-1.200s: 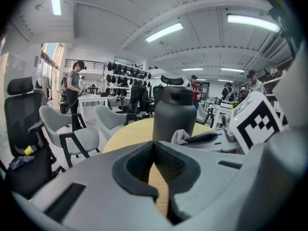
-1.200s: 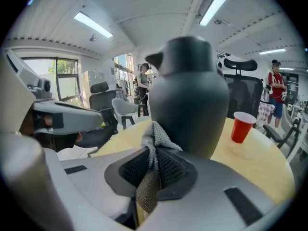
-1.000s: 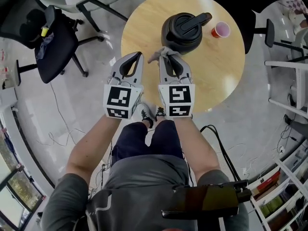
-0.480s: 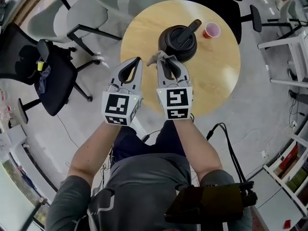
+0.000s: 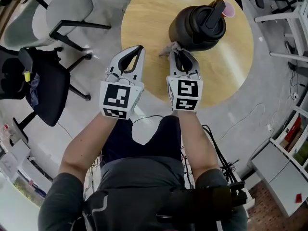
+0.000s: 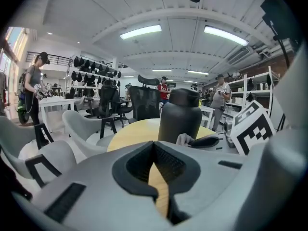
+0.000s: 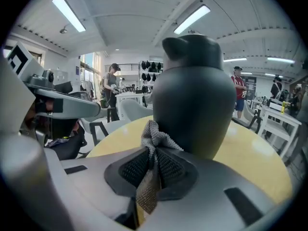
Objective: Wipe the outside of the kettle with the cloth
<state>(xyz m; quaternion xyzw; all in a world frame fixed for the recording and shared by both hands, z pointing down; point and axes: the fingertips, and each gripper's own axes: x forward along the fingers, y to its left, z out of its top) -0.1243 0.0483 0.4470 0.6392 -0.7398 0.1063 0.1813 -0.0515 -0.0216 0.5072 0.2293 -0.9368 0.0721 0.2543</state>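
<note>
A black kettle (image 5: 197, 27) with a lid handle stands on the round wooden table (image 5: 144, 13). My right gripper (image 5: 176, 51) is shut on a grey knitted cloth (image 5: 169, 47), whose bunched end sits at the kettle's near left side. In the right gripper view the cloth (image 7: 153, 137) sticks up from the right gripper (image 7: 153, 152), right before the kettle (image 7: 195, 105). My left gripper (image 5: 139, 49) hovers over the table edge to the left, shut and empty. The left gripper view shows the left gripper (image 6: 155, 146), the kettle (image 6: 179, 114) and the cloth (image 6: 184, 139) ahead.
A pink cup (image 5: 229, 12) peeks out behind the kettle. A black office chair (image 5: 43, 88) and a grey chair (image 5: 62, 6) stand left of the table. Shelving (image 5: 288, 143) lies at the right, and cables (image 5: 219, 146) trail on the floor.
The head view has swung, so table and kettle sit further right and nearer. Both grippers keep much the same place by the kettle. The right one still holds the cloth.
</note>
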